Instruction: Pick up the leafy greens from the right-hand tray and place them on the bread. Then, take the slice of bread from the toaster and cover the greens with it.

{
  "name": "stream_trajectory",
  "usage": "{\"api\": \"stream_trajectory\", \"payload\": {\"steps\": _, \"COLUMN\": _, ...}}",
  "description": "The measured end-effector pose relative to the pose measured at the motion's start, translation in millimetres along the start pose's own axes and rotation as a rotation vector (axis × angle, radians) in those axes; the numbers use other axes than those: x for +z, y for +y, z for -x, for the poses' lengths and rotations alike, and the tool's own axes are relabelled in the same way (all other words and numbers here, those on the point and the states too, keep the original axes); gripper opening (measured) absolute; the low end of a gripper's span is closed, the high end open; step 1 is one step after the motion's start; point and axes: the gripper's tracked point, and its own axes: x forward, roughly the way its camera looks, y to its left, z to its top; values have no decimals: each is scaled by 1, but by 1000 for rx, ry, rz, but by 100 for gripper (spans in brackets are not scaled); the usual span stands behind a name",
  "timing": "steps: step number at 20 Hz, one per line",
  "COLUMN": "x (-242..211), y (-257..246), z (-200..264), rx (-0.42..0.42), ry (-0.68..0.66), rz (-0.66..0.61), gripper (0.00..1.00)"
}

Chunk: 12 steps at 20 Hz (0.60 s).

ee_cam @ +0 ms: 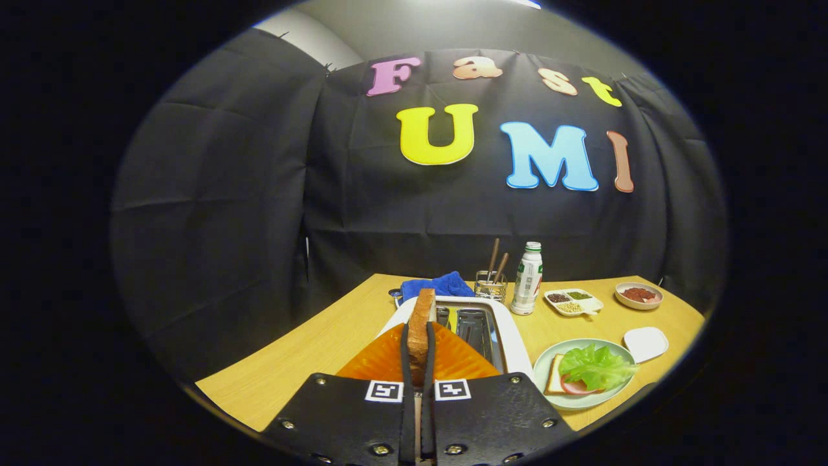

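My gripper point(418, 353) is shut on a toasted bread slice point(422, 323), which stands on edge between the fingers and rises above the white toaster point(511, 336). The toaster's slots lie just beyond and to the right of the fingers. To the right sits a pale green plate point(550, 378) with a bread slice point(554, 378) on it, a slice of something red, and the leafy greens point(595, 366) lying on top.
An orange mat point(381, 362) lies under the fingers on the wooden table point(310, 349). Beyond the toaster are a blue cloth point(436, 285), a glass holder with sticks point(490, 285), a bottle point(528, 279), a divided dish point(572, 301), a small bowl point(639, 295) and a white dish point(645, 343).
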Motion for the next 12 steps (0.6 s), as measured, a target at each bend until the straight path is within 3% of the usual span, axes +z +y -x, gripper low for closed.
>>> {"api": "stream_trajectory", "payload": {"steps": 12, "x": 52, "y": 3, "z": 10, "rx": 35, "ry": -53, "rz": -10, "gripper": 3}}
